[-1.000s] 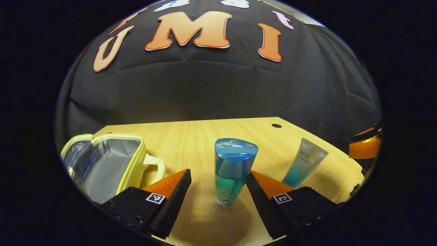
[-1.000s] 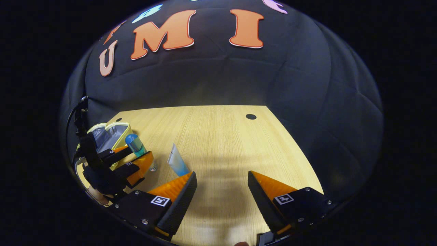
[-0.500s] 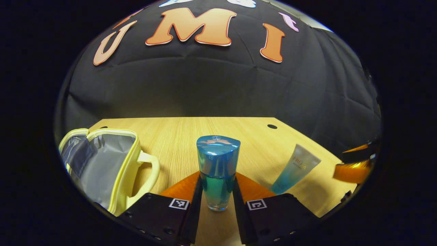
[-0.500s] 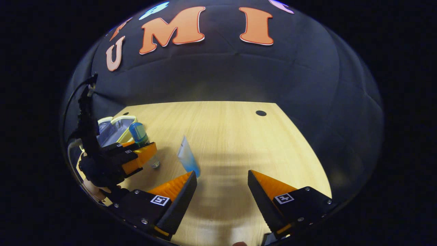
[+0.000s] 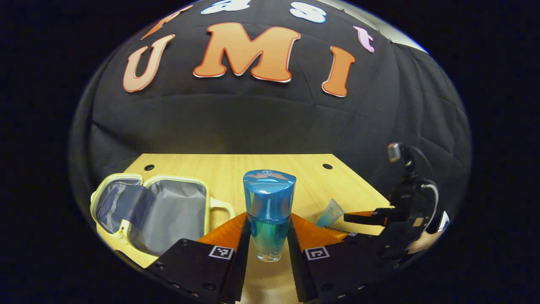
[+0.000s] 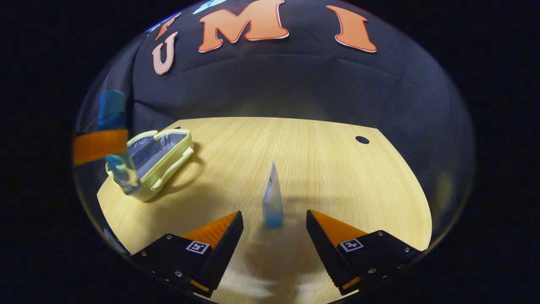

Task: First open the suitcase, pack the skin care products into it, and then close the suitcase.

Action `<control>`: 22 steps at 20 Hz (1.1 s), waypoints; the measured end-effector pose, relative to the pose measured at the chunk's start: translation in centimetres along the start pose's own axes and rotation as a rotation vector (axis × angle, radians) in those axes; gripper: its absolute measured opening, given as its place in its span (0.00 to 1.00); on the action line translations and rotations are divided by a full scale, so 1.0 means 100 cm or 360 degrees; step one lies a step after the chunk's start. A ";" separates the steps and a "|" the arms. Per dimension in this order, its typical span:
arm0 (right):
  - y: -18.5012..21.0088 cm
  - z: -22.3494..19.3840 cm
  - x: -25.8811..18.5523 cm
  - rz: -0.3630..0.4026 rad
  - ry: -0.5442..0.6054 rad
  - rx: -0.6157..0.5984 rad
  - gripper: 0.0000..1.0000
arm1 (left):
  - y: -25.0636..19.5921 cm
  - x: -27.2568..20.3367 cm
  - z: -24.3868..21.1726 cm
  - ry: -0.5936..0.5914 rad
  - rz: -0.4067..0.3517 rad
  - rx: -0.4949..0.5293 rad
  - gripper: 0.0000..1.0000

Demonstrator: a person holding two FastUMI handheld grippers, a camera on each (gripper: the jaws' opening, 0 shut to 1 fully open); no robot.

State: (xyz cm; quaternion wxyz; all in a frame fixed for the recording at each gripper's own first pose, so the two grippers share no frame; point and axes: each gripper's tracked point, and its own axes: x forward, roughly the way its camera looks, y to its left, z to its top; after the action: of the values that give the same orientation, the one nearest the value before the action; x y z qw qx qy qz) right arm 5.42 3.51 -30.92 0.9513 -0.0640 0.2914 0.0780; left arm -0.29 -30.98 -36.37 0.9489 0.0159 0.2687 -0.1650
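A blue-capped clear bottle [image 5: 269, 207] of blue-green liquid stands upright between my left gripper's fingers, and my left gripper [image 5: 269, 221] is shut on it above the wooden table [image 5: 236, 166]. The yellow case [image 5: 164, 211] lies open at the left, its grey lining bare. In the right gripper view, a pale blue tube [image 6: 273, 198] stands upright on the table just ahead of my right gripper [image 6: 274, 219], which is open, with the tube in line with the gap between its fingers. The lifted bottle [image 6: 112, 109] shows blurred at far left, over the case [image 6: 162, 156].
Cable holes [image 6: 362, 139] sit near the table's back edge. The black cloth wall closes off the back. In the left gripper view, my right gripper [image 5: 367, 217] and the hand [image 5: 426, 240] holding it are low on the right, partly covering the tube [image 5: 331, 211].
My left gripper closed on the bottle and lifted it off the table. My right gripper swung left, so the tube now lines up between its open fingers.
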 end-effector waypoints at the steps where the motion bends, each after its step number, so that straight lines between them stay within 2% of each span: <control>1: -0.001 -0.003 0.007 -0.0007 0.0015 -0.0007 0.95 | 0.010 -0.009 0.005 -0.0007 0.0035 -0.0008 0.48; 4: -0.002 -0.011 0.022 0.0003 0.0074 0.0015 0.92 | 0.039 -0.028 0.014 -0.0039 0.0140 -0.0005 0.47; 8: 0.000 -0.020 0.038 0.0007 0.0119 0.0020 0.76 | 0.062 -0.044 0.007 -0.0035 0.0226 -0.0017 0.48; 10: 0.000 -0.021 0.044 -0.0015 0.0119 -0.0009 0.66 | 0.069 -0.048 0.000 -0.0010 0.0238 -0.0037 0.47; 11: 0.001 -0.022 0.044 -0.0019 0.0123 -0.0010 0.51 | 0.072 -0.051 0.000 0.0000 0.0239 -0.0046 0.48; 13: 0.003 -0.022 0.043 -0.0010 0.0144 -0.0018 0.45 | 0.081 -0.055 -0.002 0.0011 0.0239 -0.0075 0.47; 15: 0.005 -0.021 0.035 -0.0025 0.0181 0.0000 0.44 | 0.089 -0.062 -0.003 0.0046 0.0200 -0.0119 0.47; 18: 0.033 -0.003 0.005 0.0032 0.0200 0.0168 0.43 | 0.111 -0.075 0.003 0.0135 0.0106 -0.0137 0.47; 20: 0.065 0.009 -0.017 0.0097 0.0194 0.0292 0.43 | 0.137 -0.084 0.004 0.0299 0.0068 -0.0111 0.46; 22: 0.098 0.022 -0.031 0.0107 0.0178 0.0382 0.42 | 0.165 -0.084 0.002 0.0504 0.0014 -0.0060 0.46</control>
State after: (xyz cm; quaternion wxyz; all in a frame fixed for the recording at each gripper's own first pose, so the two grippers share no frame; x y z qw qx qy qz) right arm 2.25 13.15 -28.09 0.9312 0.0559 0.3531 0.0709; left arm -1.58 -12.85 -32.82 0.8954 0.0251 0.4180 -0.1511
